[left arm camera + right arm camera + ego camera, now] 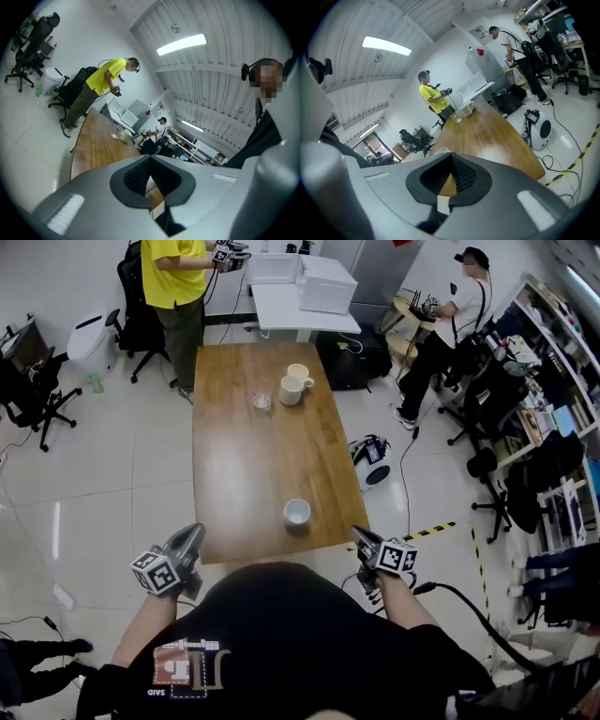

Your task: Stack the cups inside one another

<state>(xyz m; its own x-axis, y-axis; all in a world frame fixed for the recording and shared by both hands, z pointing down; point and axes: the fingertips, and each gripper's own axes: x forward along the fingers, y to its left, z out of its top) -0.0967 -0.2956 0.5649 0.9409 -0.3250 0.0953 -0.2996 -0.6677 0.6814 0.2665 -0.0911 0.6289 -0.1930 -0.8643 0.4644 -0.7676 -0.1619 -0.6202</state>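
A white cup [297, 513] stands alone near the front edge of the wooden table [244, 474]. At the far end are two white mugs [294, 385] close together, with a clear glass [261, 401] to their left. Both grippers hover off the front edge. My left gripper [194, 532] sits beyond the front left corner and my right gripper [359, 534] beyond the front right one. Both are shut and hold nothing. In the right gripper view the near cup's rim [440, 151] peeks over the jaws [451, 157], with the mugs [467, 108] far off. The left gripper [150, 159] faces along the table toward the mugs [125, 136].
A person in a yellow shirt [176, 277] stands past the far left corner. A white desk with boxes [305, 287] is behind the table. Another person [450, 324] sits at the right by shelves. A white device [373, 454], cables and striped tape [431, 531] lie on the floor at the right.
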